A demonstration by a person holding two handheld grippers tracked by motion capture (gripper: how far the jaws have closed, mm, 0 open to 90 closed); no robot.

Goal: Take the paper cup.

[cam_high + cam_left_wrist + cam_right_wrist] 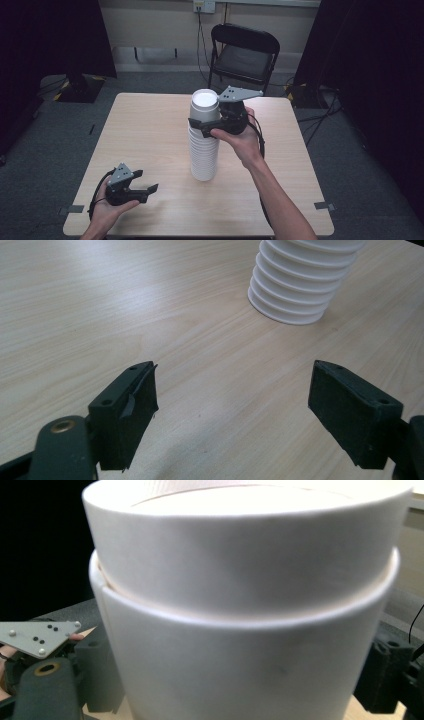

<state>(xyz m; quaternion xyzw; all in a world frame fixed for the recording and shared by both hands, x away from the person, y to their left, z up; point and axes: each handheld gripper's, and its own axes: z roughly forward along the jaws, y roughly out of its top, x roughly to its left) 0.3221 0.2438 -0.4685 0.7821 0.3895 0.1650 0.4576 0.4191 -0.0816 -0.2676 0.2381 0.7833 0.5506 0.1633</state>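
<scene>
The person's right hand (pixel 240 137) reaches forward from a bare, outstretched forearm and holds the black two-jaw right gripper (pixel 201 121) level, high against the tall stack of white ribbed paper cups (pixel 204 142); its jaws stand on either side of the upper cups. The left hand (pixel 107 210) rests low, near the stack's foot, holding the black left gripper (pixel 147 182) with jaws spread wide and nothing between them.
</scene>
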